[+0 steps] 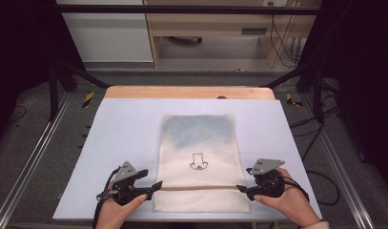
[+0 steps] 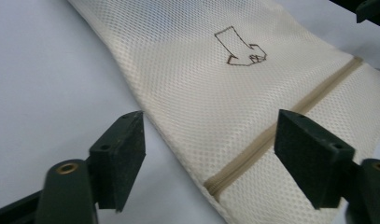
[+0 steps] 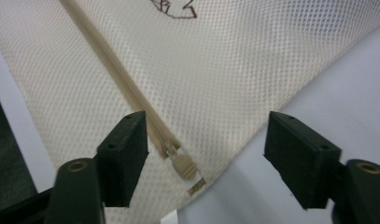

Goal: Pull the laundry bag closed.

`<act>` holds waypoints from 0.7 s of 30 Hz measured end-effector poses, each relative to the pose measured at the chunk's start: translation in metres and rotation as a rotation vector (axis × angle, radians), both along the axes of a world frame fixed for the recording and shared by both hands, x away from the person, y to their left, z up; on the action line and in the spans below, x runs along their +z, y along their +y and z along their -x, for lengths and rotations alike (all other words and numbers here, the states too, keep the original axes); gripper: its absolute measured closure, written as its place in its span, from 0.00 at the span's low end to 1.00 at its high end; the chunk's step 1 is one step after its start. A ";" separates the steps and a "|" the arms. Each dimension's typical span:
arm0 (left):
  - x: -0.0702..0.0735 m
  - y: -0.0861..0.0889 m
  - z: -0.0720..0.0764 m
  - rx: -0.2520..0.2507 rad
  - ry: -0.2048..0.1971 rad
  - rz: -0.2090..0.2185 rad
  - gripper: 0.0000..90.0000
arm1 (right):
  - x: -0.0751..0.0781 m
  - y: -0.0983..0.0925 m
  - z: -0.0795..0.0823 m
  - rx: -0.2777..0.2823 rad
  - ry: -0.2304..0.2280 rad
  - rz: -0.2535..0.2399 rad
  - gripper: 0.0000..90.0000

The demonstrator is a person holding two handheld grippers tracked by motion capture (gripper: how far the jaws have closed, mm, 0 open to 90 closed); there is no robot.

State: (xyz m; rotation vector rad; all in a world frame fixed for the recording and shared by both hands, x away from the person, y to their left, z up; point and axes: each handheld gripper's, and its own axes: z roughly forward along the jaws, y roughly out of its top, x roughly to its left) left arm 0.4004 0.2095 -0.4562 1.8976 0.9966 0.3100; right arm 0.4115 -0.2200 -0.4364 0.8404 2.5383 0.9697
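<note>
Both my grippers (image 1: 155,187) (image 1: 240,189) are spread at the bag's (image 1: 199,162) side edges, zipper (image 1: 199,188) running straight between them, pull (image 3: 184,165) by my right.

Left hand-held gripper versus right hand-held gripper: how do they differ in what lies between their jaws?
The left hand-held gripper straddles the plain zipper end at the mesh bag's edge; the right hand-held gripper straddles the zipper pull. Both are open at opposite ends of the zipper, gripping nothing.
</note>
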 end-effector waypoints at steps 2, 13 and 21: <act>0.001 0.003 -0.002 0.018 -0.012 0.001 0.20 | 0.002 0.004 -0.003 -0.017 -0.009 -0.008 0.24; 0.010 0.020 -0.007 0.088 -0.089 0.006 0.11 | 0.013 0.027 -0.016 -0.076 -0.049 -0.075 0.10; 0.012 0.030 -0.018 0.160 -0.188 -0.005 0.08 | 0.018 0.042 -0.024 -0.124 -0.101 -0.131 0.07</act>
